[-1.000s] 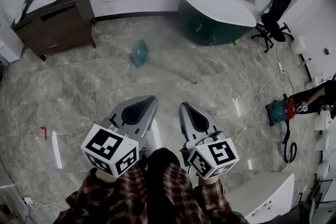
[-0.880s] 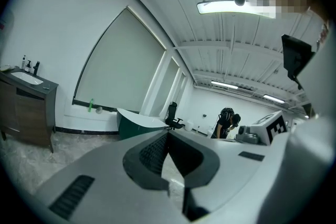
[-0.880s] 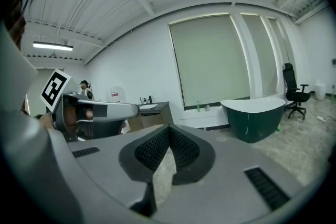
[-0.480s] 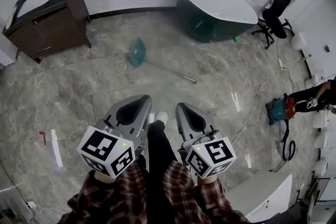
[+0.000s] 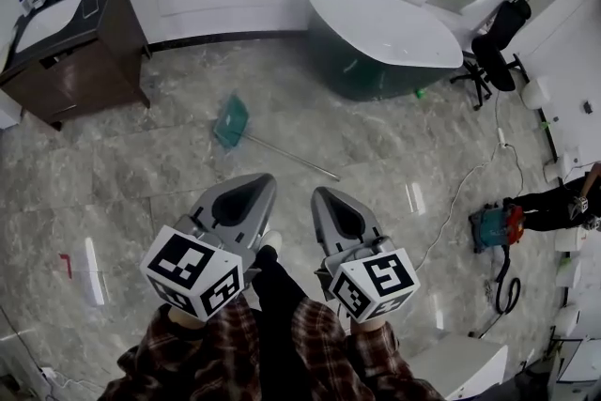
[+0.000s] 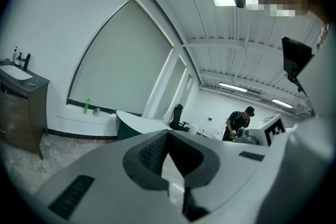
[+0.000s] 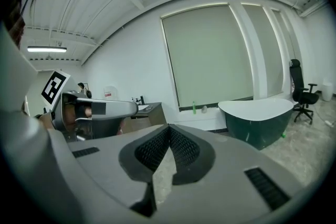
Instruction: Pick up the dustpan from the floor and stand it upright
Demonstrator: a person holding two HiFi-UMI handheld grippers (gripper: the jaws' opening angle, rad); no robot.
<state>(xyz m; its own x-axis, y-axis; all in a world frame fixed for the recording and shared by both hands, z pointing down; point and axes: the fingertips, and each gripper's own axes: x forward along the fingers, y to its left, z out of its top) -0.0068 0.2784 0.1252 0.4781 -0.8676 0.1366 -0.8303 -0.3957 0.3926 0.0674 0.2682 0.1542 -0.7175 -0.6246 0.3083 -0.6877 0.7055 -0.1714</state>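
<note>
left hand-held gripper (image 5: 252, 192) and right hand-held gripper (image 5: 333, 207) empty, dustpan (image 5: 231, 121) on the floor (image 5: 141, 164)
the two sit side by side above the floor, each with its jaws together on nothing. the teal dustpan lies flat well ahead of them, nearer the left one, and its long handle (image 5: 291, 155) slants toward the right one, touching neither.

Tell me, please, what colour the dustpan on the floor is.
Teal. The dustpan shows best in the head view.
</note>
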